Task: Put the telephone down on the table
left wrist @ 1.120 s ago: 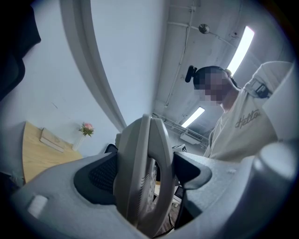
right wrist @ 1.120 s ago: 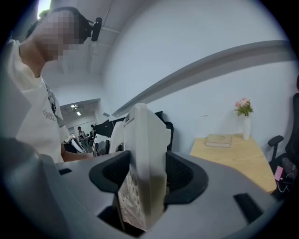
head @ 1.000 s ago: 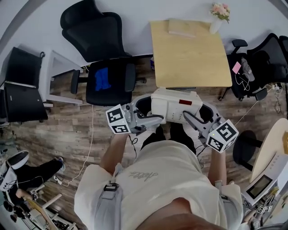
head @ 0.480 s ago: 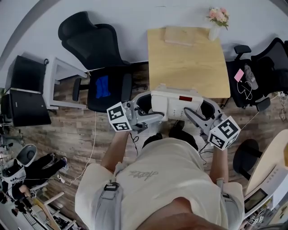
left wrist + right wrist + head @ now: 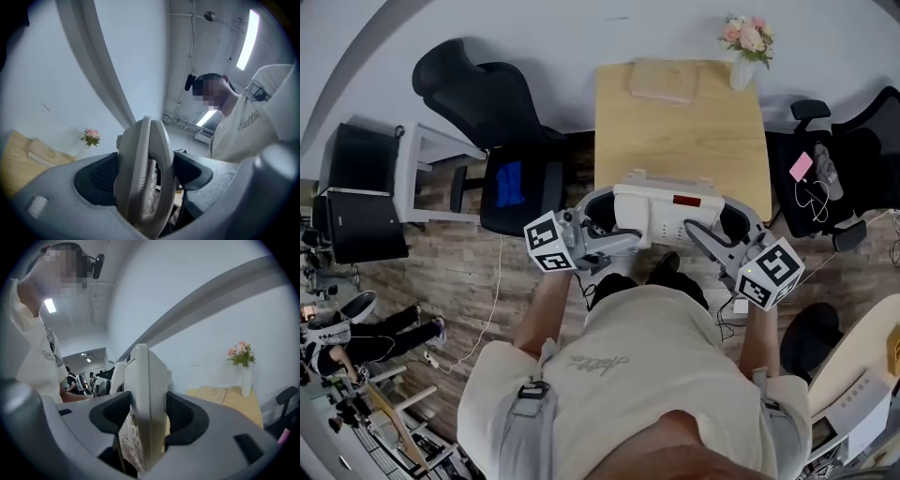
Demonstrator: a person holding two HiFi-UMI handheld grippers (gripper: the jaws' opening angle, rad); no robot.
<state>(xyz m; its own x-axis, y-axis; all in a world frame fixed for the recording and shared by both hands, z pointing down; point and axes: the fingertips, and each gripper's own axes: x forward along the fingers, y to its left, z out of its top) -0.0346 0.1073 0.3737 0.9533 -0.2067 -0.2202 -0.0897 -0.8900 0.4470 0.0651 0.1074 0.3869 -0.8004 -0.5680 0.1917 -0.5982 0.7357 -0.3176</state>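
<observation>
On the left, the left gripper (image 5: 602, 223) has its jaws clamped on the left end of the white, boxy plastic desk telephone (image 5: 661, 216). In the left gripper view the telephone (image 5: 143, 173) stands edge-on between the dark ribbed pads of that gripper (image 5: 146, 176), which press it from both sides. The telephone is carried level in front of the person's chest, across the near edge of the light wooden table (image 5: 675, 131) as the head view sees it, and by my reading it is in the air, not yet set down. It looks like a stiff, hollow shell – probably fairly light, with smooth sides that could slide in a loose pinch. If a handset sits loose in its cradle, tilting could shake it off, so a hold at each short end, as here, seems the sound one, with the body kept flat on the way down. On the right, the right gripper (image 5: 712, 230) mirrors the first. In the right gripper view its jaws are closed on the telephone's (image 5: 147, 394) other end, with the pale casing wedged upright between the pads of this gripper (image 5: 143, 420). So the telephone spans the gap between the two tools – one at each end, neither beneath it.
</observation>
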